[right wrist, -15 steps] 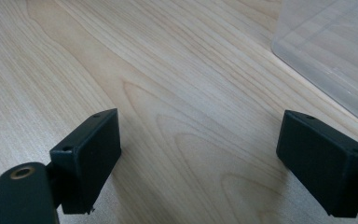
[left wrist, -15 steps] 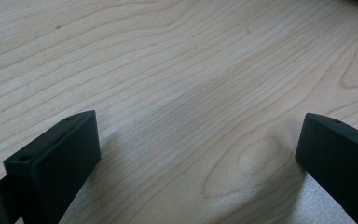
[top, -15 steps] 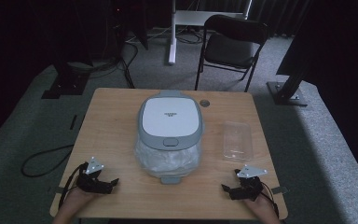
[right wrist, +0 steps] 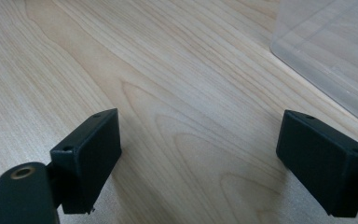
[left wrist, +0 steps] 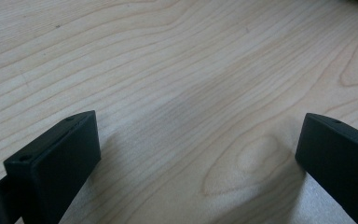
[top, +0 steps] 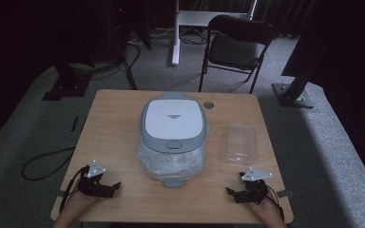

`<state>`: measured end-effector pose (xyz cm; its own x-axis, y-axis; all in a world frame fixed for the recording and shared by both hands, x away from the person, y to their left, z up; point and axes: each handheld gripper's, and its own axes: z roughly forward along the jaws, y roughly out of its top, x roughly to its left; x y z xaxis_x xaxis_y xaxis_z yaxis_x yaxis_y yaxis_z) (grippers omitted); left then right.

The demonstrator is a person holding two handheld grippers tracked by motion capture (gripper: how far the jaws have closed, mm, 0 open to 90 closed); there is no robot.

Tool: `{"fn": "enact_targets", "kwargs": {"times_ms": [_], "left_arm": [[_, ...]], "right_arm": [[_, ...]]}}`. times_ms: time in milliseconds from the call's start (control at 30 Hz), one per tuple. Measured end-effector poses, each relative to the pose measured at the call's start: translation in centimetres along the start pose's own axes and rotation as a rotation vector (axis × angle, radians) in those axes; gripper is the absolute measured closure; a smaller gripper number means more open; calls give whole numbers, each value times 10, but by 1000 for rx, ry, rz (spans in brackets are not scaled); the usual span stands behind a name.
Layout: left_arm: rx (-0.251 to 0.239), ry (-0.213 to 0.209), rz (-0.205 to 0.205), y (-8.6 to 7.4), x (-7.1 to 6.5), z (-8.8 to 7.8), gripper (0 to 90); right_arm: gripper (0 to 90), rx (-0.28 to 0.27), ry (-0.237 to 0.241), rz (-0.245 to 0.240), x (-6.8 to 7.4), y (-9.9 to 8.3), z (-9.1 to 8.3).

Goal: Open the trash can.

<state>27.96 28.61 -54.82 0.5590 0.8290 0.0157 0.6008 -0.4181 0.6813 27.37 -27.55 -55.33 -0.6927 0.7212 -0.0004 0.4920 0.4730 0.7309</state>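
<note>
A grey and white rice cooker (top: pixel 173 126) with its lid down stands in the middle of the wooden table (top: pixel 114 118), on a crumpled clear plastic sheet (top: pixel 171 161). A clear plastic container (top: pixel 242 143) lies to its right; its corner (right wrist: pixel 331 51) shows in the right gripper view. My left gripper (top: pixel 115 186) rests near the table's front left edge, open, with bare wood (left wrist: pixel 196 140) between its jaws. Near the front right edge my right gripper (top: pixel 230 192) is open too, over bare wood (right wrist: pixel 196 135), just short of the container.
A small round cable hole (top: pixel 209 104) sits at the table's back edge. Behind the table stand a black folding chair (top: pixel 237 45), a white desk leg (top: pixel 175 33) and dark stands on grey carpet. A black cable (top: pixel 43 164) lies on the floor at the left.
</note>
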Motion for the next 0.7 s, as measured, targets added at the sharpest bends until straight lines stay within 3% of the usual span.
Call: {"fn": "enact_targets", "kwargs": {"times_ms": [300, 700], "left_arm": [[18, -16, 1, 1, -2, -2, 14], [-17, -55, 10, 18, -12, -13, 14]], "right_arm": [[131, -1, 0, 1, 0, 0, 0], [131, -1, -3, 6, 0, 0, 0]]}}
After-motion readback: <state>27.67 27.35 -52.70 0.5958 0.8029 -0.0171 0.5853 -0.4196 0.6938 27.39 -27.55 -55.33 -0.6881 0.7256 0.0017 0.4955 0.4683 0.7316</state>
